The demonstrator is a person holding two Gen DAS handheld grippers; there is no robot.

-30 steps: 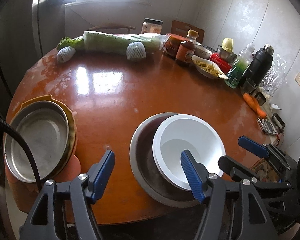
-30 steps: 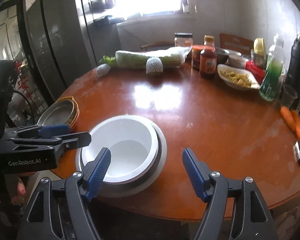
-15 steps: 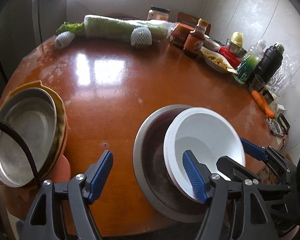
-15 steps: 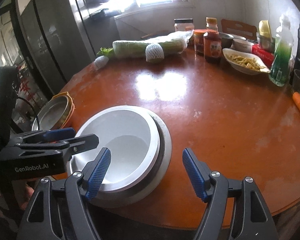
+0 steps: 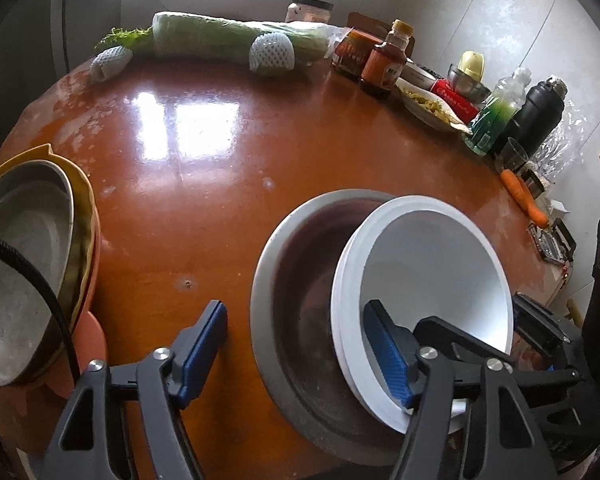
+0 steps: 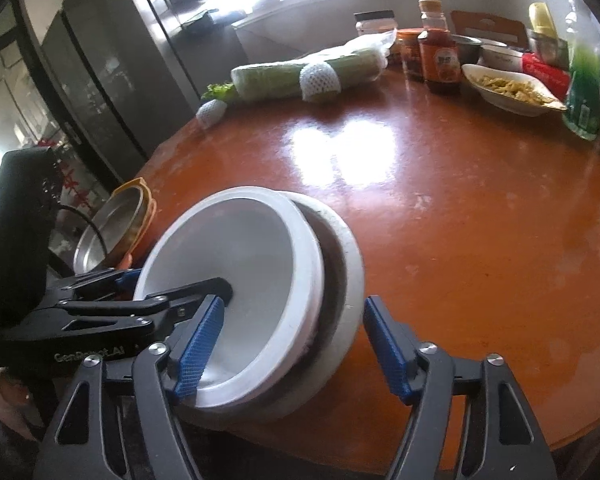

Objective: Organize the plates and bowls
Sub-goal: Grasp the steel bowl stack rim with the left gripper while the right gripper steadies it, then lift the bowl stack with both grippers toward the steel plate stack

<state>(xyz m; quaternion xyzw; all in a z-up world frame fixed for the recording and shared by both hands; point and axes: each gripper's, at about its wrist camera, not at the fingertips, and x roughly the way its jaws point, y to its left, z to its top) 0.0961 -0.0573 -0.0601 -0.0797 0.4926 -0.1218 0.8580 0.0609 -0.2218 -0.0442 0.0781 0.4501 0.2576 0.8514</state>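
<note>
**2 tools closing in on the white bowl at the near edge**

I have both tools down at the near rim of the worktop (image 5: 236,152), where the white bowl (image 5: 428,276) sits nested inside the wider steel bowl (image 5: 296,280). It looks like 2 white bowls stacked (a doubled rim shows on the left side), though I cannot be sure. The white bowl leans toward my right inside the steel one, so it is not seated level.

My left tool (image 5: 296,354) has just been narrowing its jaws, yet they stand apart: its right finger reaches over the white rim into the bowl, its left finger hangs over bare worktop, and nothing is pinched. My right tool (image 6: 296,346) has been narrowing too and is likewise unclamped; its left finger lies against the near rim of the white bowl, its right finger is clear of both bowls.

I come from 2 sides, I judge, because the nested pair needs parting: one tool to lift white, the other to steady steel.

The other dishes wait at the left edge: a steel plate (image 5: 16,280) lying in a yellow dish (image 5: 82,216), a likely home for whatever I free. The food and bottles (image 5: 384,66) along the far side stay well apart from this work.
</note>
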